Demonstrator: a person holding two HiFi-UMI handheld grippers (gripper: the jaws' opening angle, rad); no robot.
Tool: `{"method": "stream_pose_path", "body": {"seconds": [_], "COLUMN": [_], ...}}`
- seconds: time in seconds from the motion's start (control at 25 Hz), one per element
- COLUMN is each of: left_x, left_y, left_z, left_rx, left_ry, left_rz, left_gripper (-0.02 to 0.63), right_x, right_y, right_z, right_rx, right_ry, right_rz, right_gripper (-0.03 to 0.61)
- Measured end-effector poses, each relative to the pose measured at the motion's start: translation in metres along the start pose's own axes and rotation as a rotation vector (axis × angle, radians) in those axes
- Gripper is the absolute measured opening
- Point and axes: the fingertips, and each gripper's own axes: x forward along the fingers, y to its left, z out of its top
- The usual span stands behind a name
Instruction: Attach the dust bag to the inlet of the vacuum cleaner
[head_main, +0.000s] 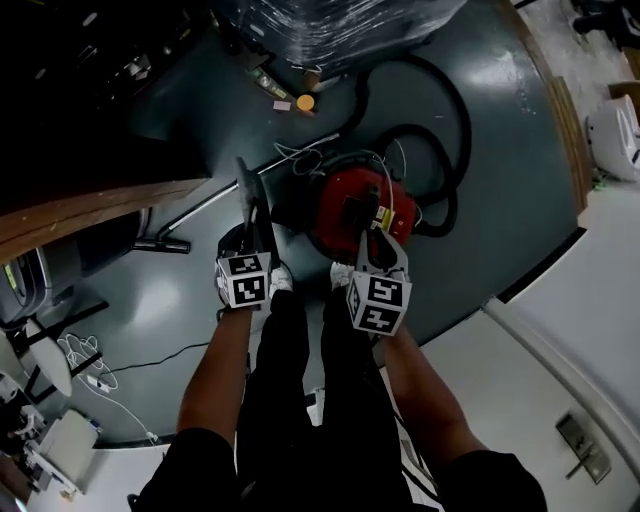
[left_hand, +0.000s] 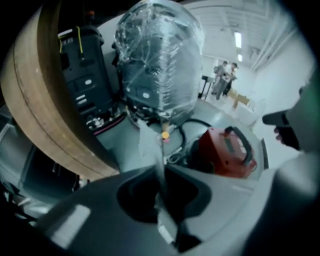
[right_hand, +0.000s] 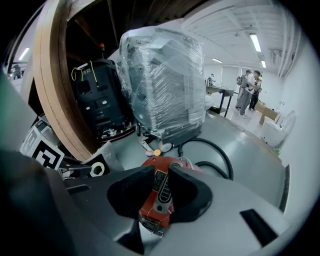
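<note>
**Item:** dust bag. A thin grey sheet, seen edge-on and carried in the air above the floor, just left of the vacuum cleaner.
**Axis:** the long axis runs straight out of the jaws, away from the person and tilted downward. The free end points toward the far side of the floor. The right gripper view shows what may be its collar, a ringed hole, but I cannot be sure.

**Left tool**: jaws clamped together on the bag's near end.
**Right tool**: jaws only narrowly apart, with nothing held. The red casing shows through the gap, well below.

**Vacuum cleaner**: a red canister standing on the floor by the person's feet, with its black handle on top. The inlet cannot be made out in any view.
**Hose**: black, looped on the floor behind the canister.

**Step, as judged:** approach, with the bag carried and not yet at the machine.
**Next move calls for:** finding or uncovering the inlet with the free right tool, then turning the bag so its opening faces it.

**Surroundings:** a wood-rimmed surface at the left edge of the floor, and a wrapped pallet load at the far edge.
</note>
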Motion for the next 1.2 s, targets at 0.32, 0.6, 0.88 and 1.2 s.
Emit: {"method": "stream_pose_path", "body": {"seconds": [0.32, 0.6, 0.88, 1.2], "left_x": [0.055, 0.069, 0.078, 0.072], "left_y": [0.005, -0.001, -0.013, -0.038], "left_z": [-0.035, -0.044, -0.041, -0.037], "left_rx": [-0.006, -0.013, 0.016, 0.023], "left_ry": [0.035, 0.053, 0.036, 0.030], "left_rz": [-0.021, -0.041, -0.076, -0.132], "left_gripper": [0.026, 0.028, 0.026, 0.021], "right_x": [0.052, 0.072, 0.073, 0.074], "right_y": [-0.021, -0.013, -0.012, -0.012], "right_z": [-0.049, -0.069, -0.071, -0.072], "right_rx": [0.061, 0.200, 0.161, 0.119], "right_ry": [0.104, 0.223, 0.324, 0.354], "right_rz": [-0.063, -0.023, 0.000, 0.008], "right_gripper": [0.221, 0.156, 0.153, 0.164]}}
